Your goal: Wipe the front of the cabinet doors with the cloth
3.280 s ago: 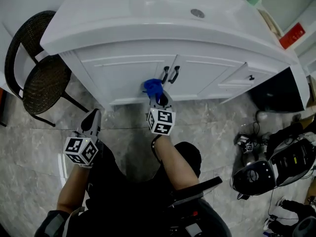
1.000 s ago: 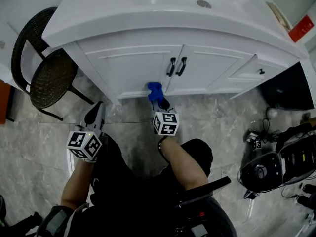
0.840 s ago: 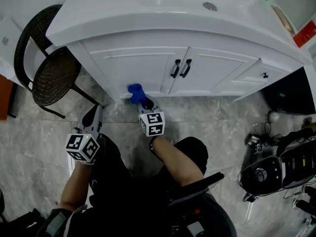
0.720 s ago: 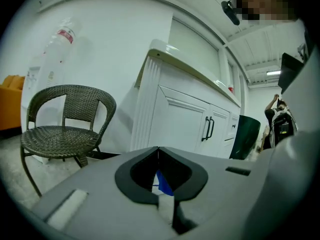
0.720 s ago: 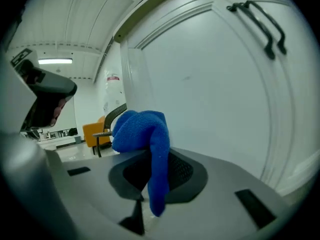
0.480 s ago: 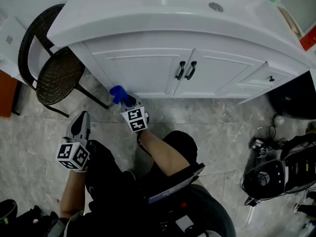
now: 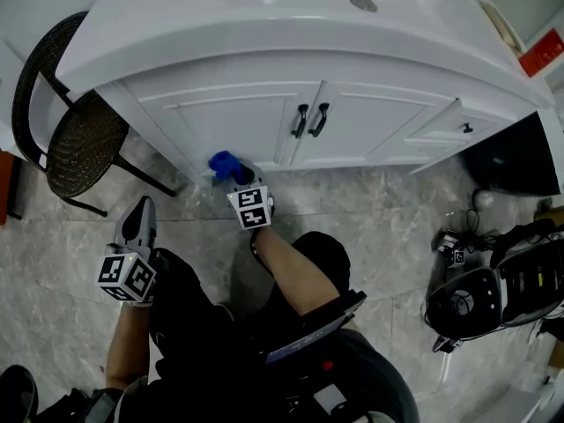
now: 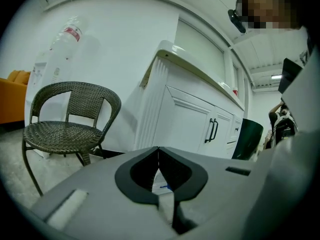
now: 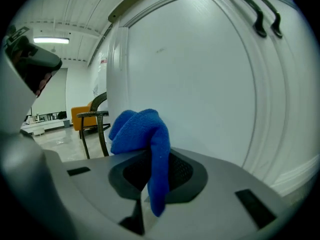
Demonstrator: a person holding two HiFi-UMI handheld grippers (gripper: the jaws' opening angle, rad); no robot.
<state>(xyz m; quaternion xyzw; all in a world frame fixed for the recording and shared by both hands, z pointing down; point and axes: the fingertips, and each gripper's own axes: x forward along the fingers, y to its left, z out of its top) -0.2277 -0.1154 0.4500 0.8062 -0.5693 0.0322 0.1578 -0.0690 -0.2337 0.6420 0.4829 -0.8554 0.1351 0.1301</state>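
- Right tool (image 7: 235, 177): jaws clamped on the blue cloth (image 9: 141, 134), which bunches above the jaws and hangs down between them.
- Cloth position: at the lower left part of the left cabinet door (image 7: 225, 117), near its base. Neither view confirms actual contact with the panel.
- Left tool (image 8: 159, 156): jaws closed together with nothing between them. It is held low beside the person's knee, well apart from the cabinet, and points toward the wicker chair (image 8: 65, 119).
- Progress, as judged: wiping appears under way on the left door. No streaks or moisture show on either panel, so the area covered cannot be established.
- Outstanding, as judged: the right cabinet door (image 7: 370, 122) and the area round the black handles (image 7: 309, 120) likely need passes.
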